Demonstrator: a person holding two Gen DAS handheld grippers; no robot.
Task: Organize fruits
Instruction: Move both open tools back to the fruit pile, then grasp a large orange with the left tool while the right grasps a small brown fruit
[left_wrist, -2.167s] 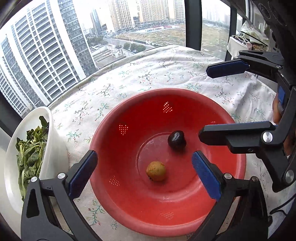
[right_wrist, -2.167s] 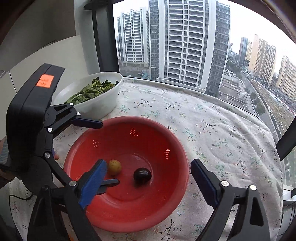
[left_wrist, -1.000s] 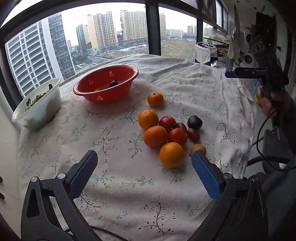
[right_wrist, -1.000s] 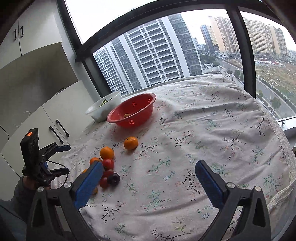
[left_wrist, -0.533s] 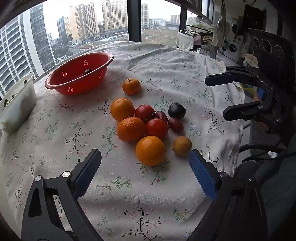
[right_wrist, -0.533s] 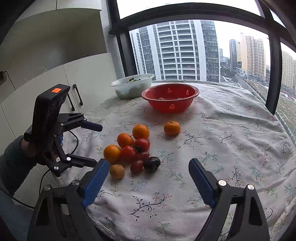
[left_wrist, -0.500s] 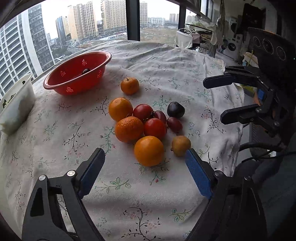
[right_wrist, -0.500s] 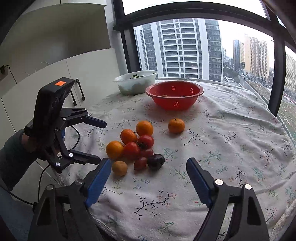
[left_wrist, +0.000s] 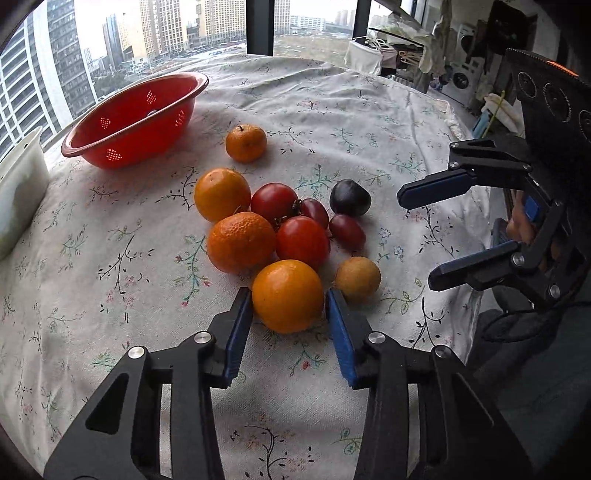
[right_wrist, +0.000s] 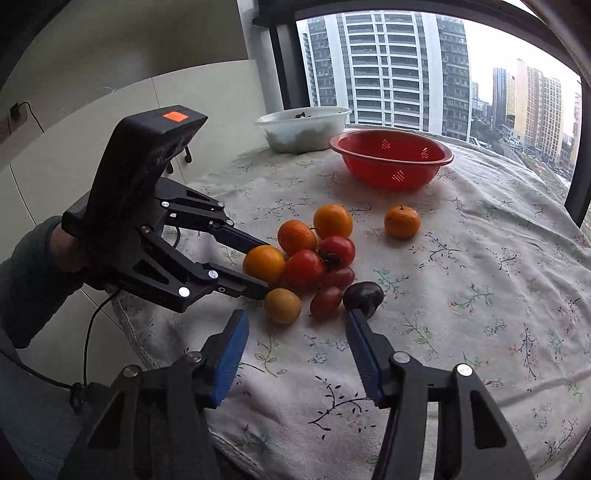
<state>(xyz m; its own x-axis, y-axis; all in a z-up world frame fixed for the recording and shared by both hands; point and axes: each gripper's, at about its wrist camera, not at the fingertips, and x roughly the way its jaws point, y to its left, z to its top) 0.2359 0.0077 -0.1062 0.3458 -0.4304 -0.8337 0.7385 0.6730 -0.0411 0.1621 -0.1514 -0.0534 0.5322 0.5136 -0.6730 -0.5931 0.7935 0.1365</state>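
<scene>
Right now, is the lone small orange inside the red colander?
No, the small orange sits on the tablecloth beside the red colander, outside it.

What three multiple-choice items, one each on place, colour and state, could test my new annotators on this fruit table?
1. Where does the lone stalked mandarin lie?
A. inside the bowl
B. off the cloth
C. between the red perforated plastic bowl and the fruit pile

2. What colour is the roundish plum?
A. green
B. dark purple
C. white

3. What sits between the left gripper jaws?
A. a large smooth orange
B. nothing
C. the plum

Key: C, it sits alone on the cloth between them; B, nearly black skin; A, the jaws have just been closing and their pads touch both its sides.
</scene>
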